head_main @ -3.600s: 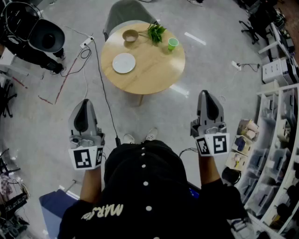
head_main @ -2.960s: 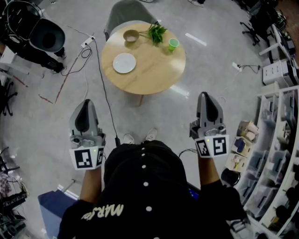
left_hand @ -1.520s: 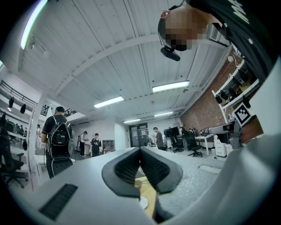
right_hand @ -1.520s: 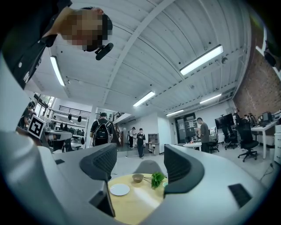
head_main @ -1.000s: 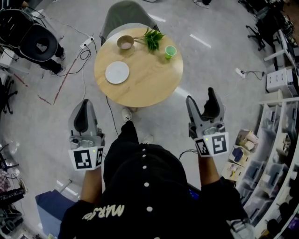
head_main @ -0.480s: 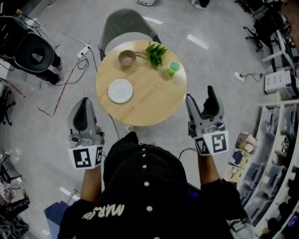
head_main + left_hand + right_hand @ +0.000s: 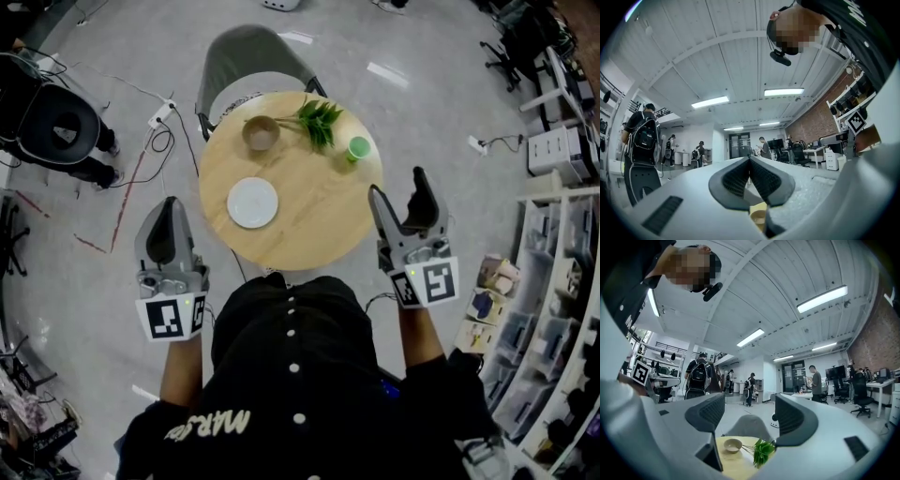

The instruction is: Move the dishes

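Note:
A round wooden table (image 7: 309, 220) stands just ahead of me. On it lie a white plate (image 7: 253, 202) near the front left and a tan bowl (image 7: 262, 132) at the back. The bowl (image 7: 732, 445) also shows between the right gripper's jaws. My left gripper (image 7: 167, 228) is held left of the table, over the floor, jaws shut with nothing in them. My right gripper (image 7: 400, 199) hovers at the table's right edge, jaws open and empty. In the left gripper view the pads (image 7: 766, 180) meet at the tip.
A green plant sprig (image 7: 319, 120) and a small green cup (image 7: 357, 148) stand at the table's back right. A grey chair (image 7: 247, 58) sits behind the table. Cables (image 7: 159, 141) run over the floor at left, and shelving (image 7: 553, 291) lines the right side. Several people stand far off.
I have walked up to the table, which now lies close in front. The right gripper's jaws went from shut to open; the left stayed shut.

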A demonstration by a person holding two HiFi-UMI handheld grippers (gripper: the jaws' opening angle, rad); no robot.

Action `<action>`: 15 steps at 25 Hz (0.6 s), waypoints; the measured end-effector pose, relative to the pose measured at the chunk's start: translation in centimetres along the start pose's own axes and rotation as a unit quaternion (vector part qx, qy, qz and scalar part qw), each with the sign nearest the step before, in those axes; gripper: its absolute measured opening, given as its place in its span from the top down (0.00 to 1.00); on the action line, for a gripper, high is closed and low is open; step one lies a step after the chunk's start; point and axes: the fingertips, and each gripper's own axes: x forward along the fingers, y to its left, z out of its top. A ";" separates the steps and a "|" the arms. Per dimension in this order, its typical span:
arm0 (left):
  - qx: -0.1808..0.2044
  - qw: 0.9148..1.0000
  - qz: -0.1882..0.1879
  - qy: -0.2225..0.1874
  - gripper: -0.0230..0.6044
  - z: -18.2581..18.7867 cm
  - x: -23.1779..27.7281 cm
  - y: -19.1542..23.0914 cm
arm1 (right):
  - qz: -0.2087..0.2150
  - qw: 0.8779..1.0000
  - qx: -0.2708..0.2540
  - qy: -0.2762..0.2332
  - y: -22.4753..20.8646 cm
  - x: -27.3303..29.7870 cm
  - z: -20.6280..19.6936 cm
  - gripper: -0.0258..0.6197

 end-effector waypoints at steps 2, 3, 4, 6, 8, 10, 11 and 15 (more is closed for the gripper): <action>-0.002 1.000 -0.010 0.006 0.96 -0.6 0.9 0.3 | -0.001 1.000 -0.001 0.006 0.1 0.8 -0.3 0.46; -0.003 1.000 -0.015 0.010 0.96 -1.0 1.3 0.2 | 0.000 1.000 -0.001 0.009 0.1 1.1 -0.6 0.45; -0.005 1.000 -0.018 0.013 0.96 -1.3 1.7 -0.1 | 0.000 1.000 0.000 0.013 -0.1 1.3 -0.9 0.45; -0.007 1.000 -0.022 0.018 0.96 -1.7 2.3 -0.8 | 0.002 1.000 0.003 0.020 -0.8 1.5 -1.5 0.45; -0.010 0.999 -0.022 0.021 0.96 -2.1 3.0 -1.6 | 0.004 1.000 0.005 0.026 -1.6 1.8 -2.1 0.45; -0.010 1.000 -0.018 0.023 0.96 -2.5 3.5 -2.2 | 0.008 0.999 0.008 0.033 -2.4 2.1 -2.9 0.45; -0.011 1.000 -0.014 0.024 0.96 -2.6 3.7 -2.6 | 0.011 0.999 0.009 0.036 -2.7 2.3 -3.3 0.45; -0.014 0.999 0.000 0.032 0.96 -3.1 4.4 -3.4 | 0.030 0.998 0.012 0.051 -3.6 3.3 -4.6 0.45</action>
